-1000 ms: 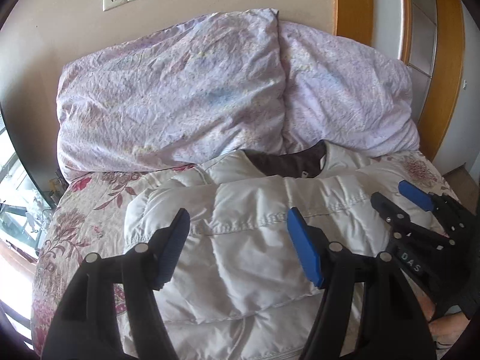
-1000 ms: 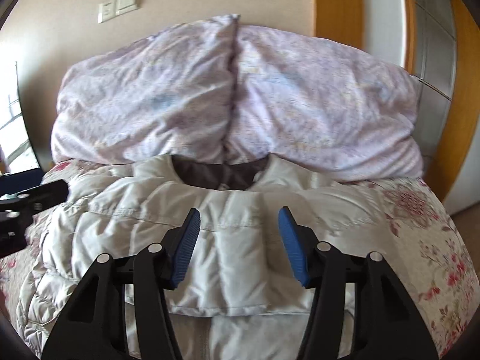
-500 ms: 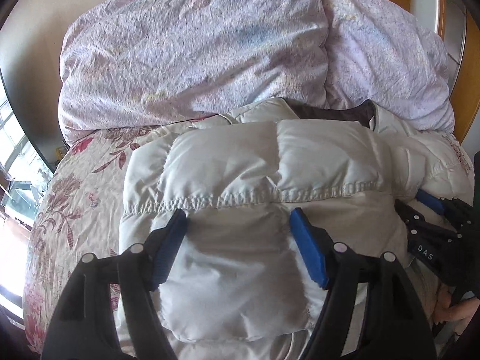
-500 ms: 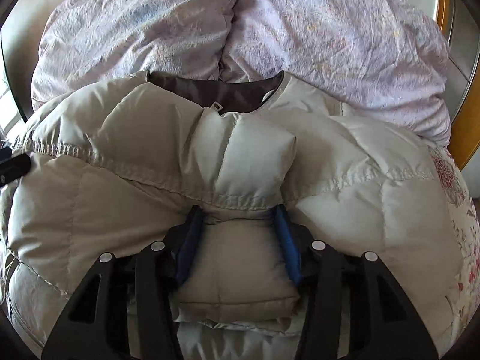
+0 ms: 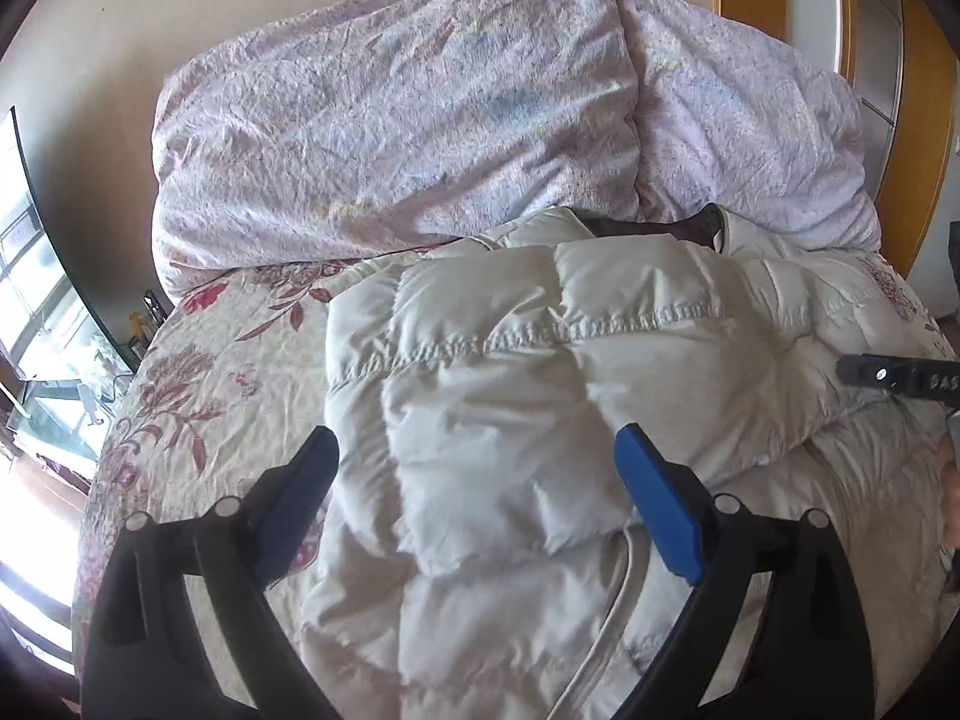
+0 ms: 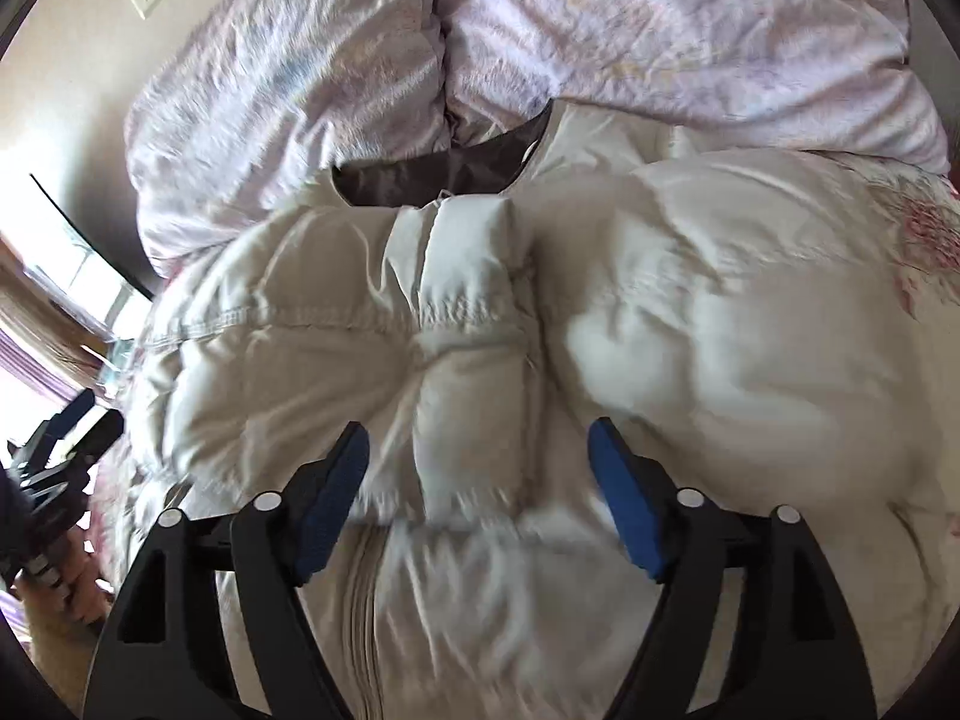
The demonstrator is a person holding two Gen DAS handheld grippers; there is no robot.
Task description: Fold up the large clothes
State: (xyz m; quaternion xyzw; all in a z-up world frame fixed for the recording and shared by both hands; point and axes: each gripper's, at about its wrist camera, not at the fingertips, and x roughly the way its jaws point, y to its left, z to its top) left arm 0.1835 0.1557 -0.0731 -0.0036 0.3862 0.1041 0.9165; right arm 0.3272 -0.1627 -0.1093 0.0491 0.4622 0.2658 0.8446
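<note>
The puffy white quilted down jacket (image 5: 528, 396) lies on the floral-printed quilted bedspread (image 5: 204, 384), straight ahead of the black left claw with blue pads (image 5: 477, 483) and under its spread fingers. Bare bedspread shows to that claw's left. Beyond the jacket (at its collar end) two crinkled lilac pillows (image 5: 390, 120) lean side by side against the wall. The black right claw with blue pads (image 6: 477, 474) hangs spread over the jacket's middle.

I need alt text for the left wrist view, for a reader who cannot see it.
The open left gripper hovers over a folded white puffer jacket on a floral bedspread. Two lilac pillows lean on the wall behind; the right gripper shows at the right edge.
</note>
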